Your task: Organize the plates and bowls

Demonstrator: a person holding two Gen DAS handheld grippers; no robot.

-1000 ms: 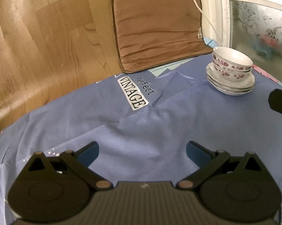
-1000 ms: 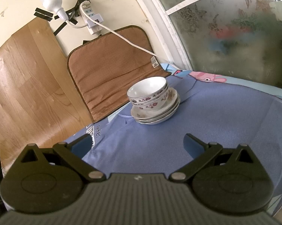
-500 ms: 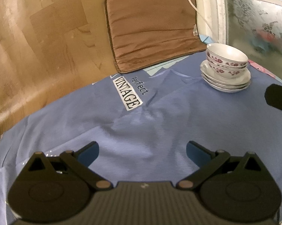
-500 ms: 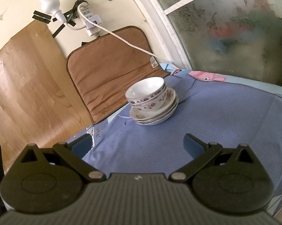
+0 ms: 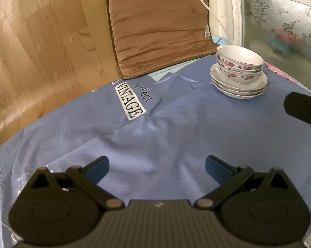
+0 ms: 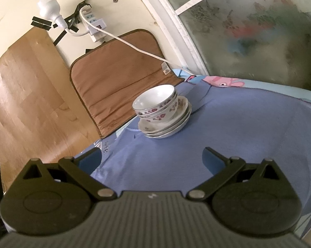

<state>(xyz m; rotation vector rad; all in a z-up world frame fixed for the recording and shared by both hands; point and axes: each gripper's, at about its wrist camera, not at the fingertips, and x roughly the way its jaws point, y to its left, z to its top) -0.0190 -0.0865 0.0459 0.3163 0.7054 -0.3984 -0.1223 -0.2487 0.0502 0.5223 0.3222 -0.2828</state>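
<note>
Two white floral bowls (image 5: 239,65) are nested on a stack of white plates (image 5: 238,88) at the far right of the blue cloth. The same bowls (image 6: 155,104) and plates (image 6: 165,127) sit ahead in the right wrist view. My left gripper (image 5: 157,166) is open and empty, low over the cloth, well short of the stack. My right gripper (image 6: 152,159) is open and empty, a short way before the stack. Part of the right gripper (image 5: 302,108) shows at the left view's right edge.
A brown cushion (image 5: 161,26) leans against the wall behind the table. A white cable (image 6: 134,47) runs from a power strip (image 6: 94,28) down to the table edge. A frosted window (image 6: 248,26) stands at right. The blue cloth (image 5: 155,124) has a "VINTAGE" print (image 5: 130,101).
The left view has shifted slightly; the stack now sits a little lower and further right than half a second ago. The right gripper has drawn back a little. Both stay open.
</note>
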